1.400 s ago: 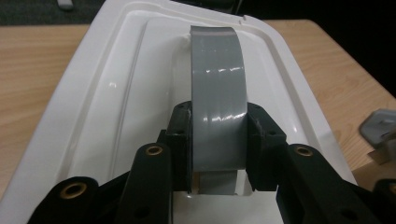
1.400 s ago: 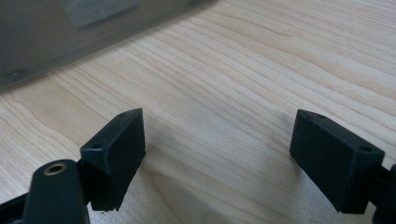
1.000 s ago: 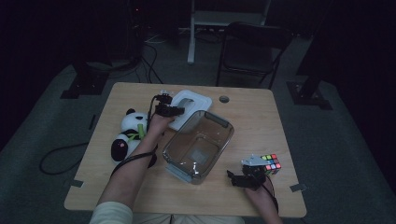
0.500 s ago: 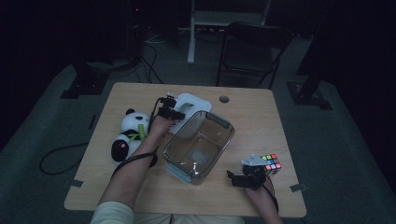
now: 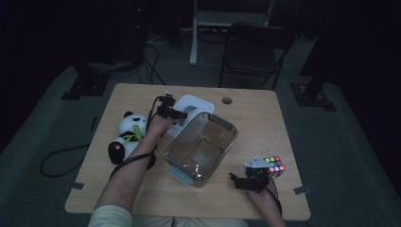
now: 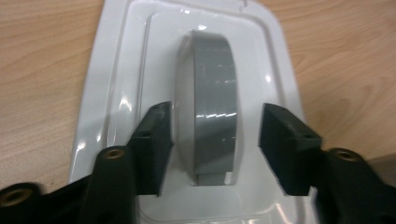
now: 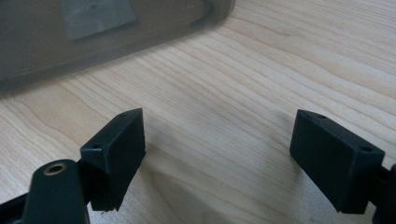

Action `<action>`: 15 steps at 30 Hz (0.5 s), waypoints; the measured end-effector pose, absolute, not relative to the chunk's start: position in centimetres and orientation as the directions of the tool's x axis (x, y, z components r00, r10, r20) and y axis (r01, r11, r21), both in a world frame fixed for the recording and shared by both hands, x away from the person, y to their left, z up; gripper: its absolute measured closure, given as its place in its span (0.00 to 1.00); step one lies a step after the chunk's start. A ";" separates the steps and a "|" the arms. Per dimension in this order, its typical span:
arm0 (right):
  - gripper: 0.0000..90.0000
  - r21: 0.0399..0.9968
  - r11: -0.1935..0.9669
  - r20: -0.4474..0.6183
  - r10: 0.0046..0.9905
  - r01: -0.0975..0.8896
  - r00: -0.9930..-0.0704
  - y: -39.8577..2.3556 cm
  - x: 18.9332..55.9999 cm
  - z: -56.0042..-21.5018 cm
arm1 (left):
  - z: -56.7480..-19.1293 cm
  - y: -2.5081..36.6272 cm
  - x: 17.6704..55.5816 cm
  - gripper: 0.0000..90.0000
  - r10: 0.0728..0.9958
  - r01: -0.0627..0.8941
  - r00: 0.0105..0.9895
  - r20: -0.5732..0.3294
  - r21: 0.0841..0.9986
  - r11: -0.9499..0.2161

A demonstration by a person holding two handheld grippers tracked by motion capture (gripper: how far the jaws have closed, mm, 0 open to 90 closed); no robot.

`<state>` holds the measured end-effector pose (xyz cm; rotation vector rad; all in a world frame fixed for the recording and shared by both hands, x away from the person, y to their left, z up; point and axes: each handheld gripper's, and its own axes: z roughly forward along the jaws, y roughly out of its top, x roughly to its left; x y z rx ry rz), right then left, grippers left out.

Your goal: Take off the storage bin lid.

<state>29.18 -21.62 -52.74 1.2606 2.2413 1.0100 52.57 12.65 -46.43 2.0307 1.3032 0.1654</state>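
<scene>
A white lid (image 5: 196, 105) (image 6: 140, 46) with a grey arched handle (image 6: 210, 102) lies flat on the wooden table, behind a clear plastic container (image 5: 222, 124). My left gripper (image 5: 176, 113) (image 6: 217, 144) points down over the lid. Its jaws have just been opening and now stand either side of the handle, with a gap at the right pad (image 6: 285, 144). My right gripper (image 5: 241, 182) (image 7: 215, 158) rests open near the table's front edge, with bare wood between its fingers. The container's wall (image 7: 93, 51) lies just beyond it.
A colourful puzzle cube (image 5: 274, 164) sits beside the right hand. A panda plush (image 5: 125, 135) lies left of the left forearm. A round cable hole (image 5: 227, 100) is in the table's far part, and a dark chair (image 5: 255, 52) stands beyond.
The left hand has stayed over the lid with only a slight shift. The right hand and the puzzle cube have not moved.
</scene>
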 end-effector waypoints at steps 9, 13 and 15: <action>0.20 0.741 0.338 0.021 0.852 0.580 -0.523 -21.6 29.2 -52.7 | -44.4 14.6 51.7 0.33 0.832 0.741 0.486 -0.269 0.631 -0.229; 0.20 0.740 0.338 0.020 0.852 0.581 -0.522 -21.7 29.2 -52.7 | -43.8 15.5 51.3 0.29 0.828 0.743 0.484 -0.283 0.633 -0.218; 0.20 0.741 0.336 0.021 0.854 0.581 -0.520 -21.7 29.2 -52.7 | -43.6 15.9 50.9 0.23 0.826 0.742 0.491 -0.277 0.630 -0.231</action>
